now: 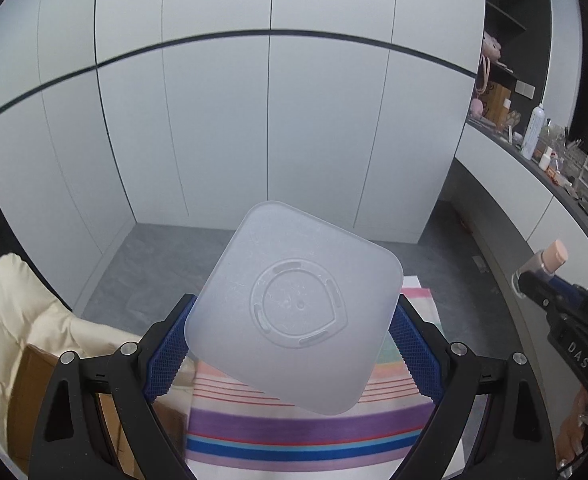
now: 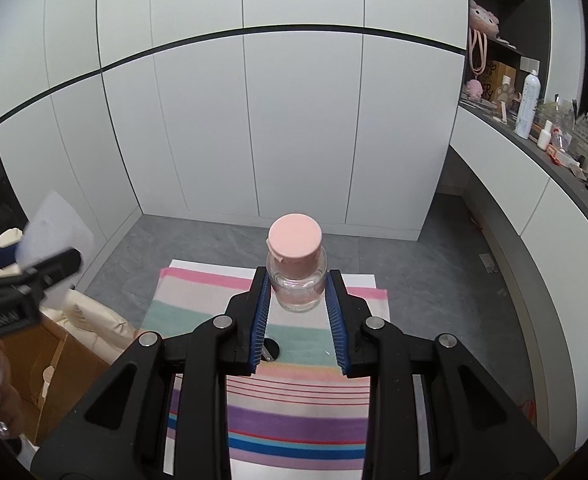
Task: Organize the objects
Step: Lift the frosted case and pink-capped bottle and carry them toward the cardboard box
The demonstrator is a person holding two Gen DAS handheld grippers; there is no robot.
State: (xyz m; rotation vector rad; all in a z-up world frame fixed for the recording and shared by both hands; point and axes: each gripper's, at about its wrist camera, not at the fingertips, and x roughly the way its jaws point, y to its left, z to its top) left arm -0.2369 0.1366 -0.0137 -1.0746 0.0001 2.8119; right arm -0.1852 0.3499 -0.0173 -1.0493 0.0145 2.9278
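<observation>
1. Left wrist view: the left gripper (image 1: 294, 344) has its jaws spread wide and clamped on a frosted square container (image 1: 294, 312). The blue pads (image 1: 165, 352) press on two opposite sides, and its moulded base faces the camera. Held by the sides like this, the container is up in the air and tilted, well clear of the striped cloth (image 1: 306, 432) below it. I'd guess the wide hold is simply what a box this broad demands.

2. Same view, right edge: the right gripper (image 1: 534, 276) pokes in, carrying the small bottle (image 1: 550, 260) with its peach cap pointing up and away. The two loads are well apart, so neither should knock the other.

3. Right wrist view: the right gripper (image 2: 298, 292) is closed tight on the small bottle (image 2: 297, 276), a clear glass one with a pink cap. The pads squeeze the glass body below the cap, which keeps it upright and the cap free. It hangs above the striped cloth (image 2: 294, 420), not resting on it.

4. Same view, left edge: the left gripper (image 2: 49, 268) and its frosted square container (image 2: 53, 224) show blurred, above a cardboard box (image 2: 45, 368) and a cream padded garment (image 2: 89, 320).

5. A small dark round object (image 2: 270, 349) lies on the cloth; I can't tell what it is.

6. Judgement: both items are lifted and in transit; where they belong isn't evident.
</observation>
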